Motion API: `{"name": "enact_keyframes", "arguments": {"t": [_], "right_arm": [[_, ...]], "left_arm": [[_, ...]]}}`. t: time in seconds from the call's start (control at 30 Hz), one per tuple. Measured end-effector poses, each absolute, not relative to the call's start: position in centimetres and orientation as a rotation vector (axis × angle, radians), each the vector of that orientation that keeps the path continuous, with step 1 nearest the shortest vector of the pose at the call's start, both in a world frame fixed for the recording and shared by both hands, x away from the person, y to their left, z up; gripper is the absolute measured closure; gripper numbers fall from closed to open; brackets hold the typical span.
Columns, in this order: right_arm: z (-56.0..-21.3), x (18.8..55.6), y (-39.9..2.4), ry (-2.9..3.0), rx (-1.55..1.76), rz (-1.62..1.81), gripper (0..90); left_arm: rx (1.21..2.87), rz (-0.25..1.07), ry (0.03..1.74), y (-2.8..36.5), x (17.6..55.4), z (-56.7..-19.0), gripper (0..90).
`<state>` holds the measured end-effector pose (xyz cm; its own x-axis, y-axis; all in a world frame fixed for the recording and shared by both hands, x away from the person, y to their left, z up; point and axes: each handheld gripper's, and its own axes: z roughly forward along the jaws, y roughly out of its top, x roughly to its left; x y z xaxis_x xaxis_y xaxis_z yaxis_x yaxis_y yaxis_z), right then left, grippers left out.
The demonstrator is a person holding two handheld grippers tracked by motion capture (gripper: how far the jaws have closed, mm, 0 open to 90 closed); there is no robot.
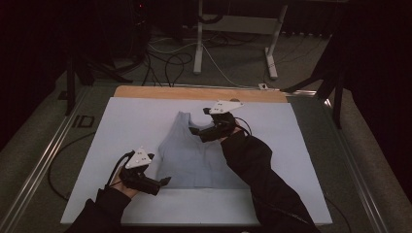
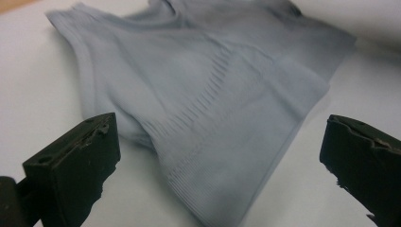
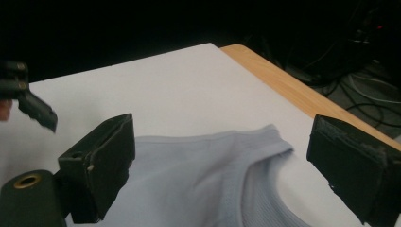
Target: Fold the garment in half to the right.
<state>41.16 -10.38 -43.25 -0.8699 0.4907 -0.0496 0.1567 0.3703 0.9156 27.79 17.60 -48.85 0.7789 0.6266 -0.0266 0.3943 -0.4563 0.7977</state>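
Two grippers, both with jaws spread wide: your left gripper [image 1: 165, 181] nears the hem, your right gripper [image 1: 196, 131] the straps of the grey tank top [image 1: 194, 160] lying flat, unfolded, mid-table [image 1: 126, 121]; nothing grasped yet.

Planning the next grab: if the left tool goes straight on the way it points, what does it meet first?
Most likely the pale blue tank top: its hem corner lies straight ahead between the open jaws of the left tool, flat on the white board. Depth is hard to judge.
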Motion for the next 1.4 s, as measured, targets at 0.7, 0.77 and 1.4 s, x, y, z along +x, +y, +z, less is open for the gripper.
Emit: {"name": "enact_keyframes", "arguments": {"t": [0.7,0.77,1.4], "right_arm": [[-45.8,44.3,-6.6,2.402,0.617,1.446,8.6],[-45.9,44.5,-6.5,2.407,0.622,1.449,8.6],[-46.9,45.8,-6.1,2.425,0.659,1.427,8.6]], "left_arm": [[2.284,0.274,0.887,16.7,28.9,-52.1,7.4],[2.29,0.288,0.896,16.7,28.9,-52.2,14.8],[2.337,0.217,0.876,15.0,28.2,-52.2,64.0]]}}
